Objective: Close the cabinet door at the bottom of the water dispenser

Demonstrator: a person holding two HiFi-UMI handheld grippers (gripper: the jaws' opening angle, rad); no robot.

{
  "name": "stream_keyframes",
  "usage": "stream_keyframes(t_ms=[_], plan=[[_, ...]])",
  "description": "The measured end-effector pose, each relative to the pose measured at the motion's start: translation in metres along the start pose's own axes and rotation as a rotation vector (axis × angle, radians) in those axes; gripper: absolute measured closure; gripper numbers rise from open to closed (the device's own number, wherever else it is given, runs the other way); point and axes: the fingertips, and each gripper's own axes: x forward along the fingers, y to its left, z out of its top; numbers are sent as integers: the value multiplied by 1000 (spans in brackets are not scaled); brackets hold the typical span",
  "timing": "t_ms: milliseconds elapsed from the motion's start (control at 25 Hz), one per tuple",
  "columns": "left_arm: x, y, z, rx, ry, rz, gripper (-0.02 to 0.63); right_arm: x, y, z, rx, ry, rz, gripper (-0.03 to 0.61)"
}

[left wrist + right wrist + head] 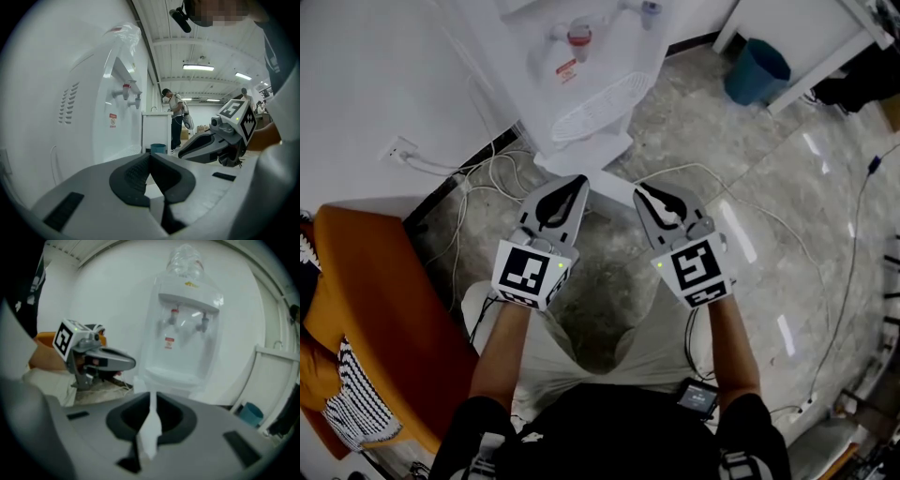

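Observation:
The white water dispenser [600,56] stands against the wall at the top of the head view, with its taps and drip tray [591,108]. At its foot a white cabinet door panel [581,155] juts toward me. My left gripper [578,180] hovers just in front of that panel, jaws shut and empty. My right gripper [642,190] hangs beside it over the floor, its jaws a thin slit apart with nothing between them. In the left gripper view the dispenser's side [93,93] fills the left. In the right gripper view the dispenser [185,333] faces me.
An orange seat [366,309] stands at the left. Loose cables [478,178] and a wall socket [398,150] lie beside the dispenser. A blue bin [757,70] sits under a white table [806,28] at the back right. Another cable [853,253] crosses the floor at the right.

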Motion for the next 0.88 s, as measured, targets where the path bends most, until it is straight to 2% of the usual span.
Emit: stream_keyframes(t_ms=[120,400,880], plan=[[0,1,-5,12,-6,-4,606,4,12,-10,-41,36,34,482],[0,-1,-14,18,-4,-22,606,10,26,-34,-106,115,55,434],[3,-1,-23,0,5,-31,606,20,23,-71,-220,245,10,429]])
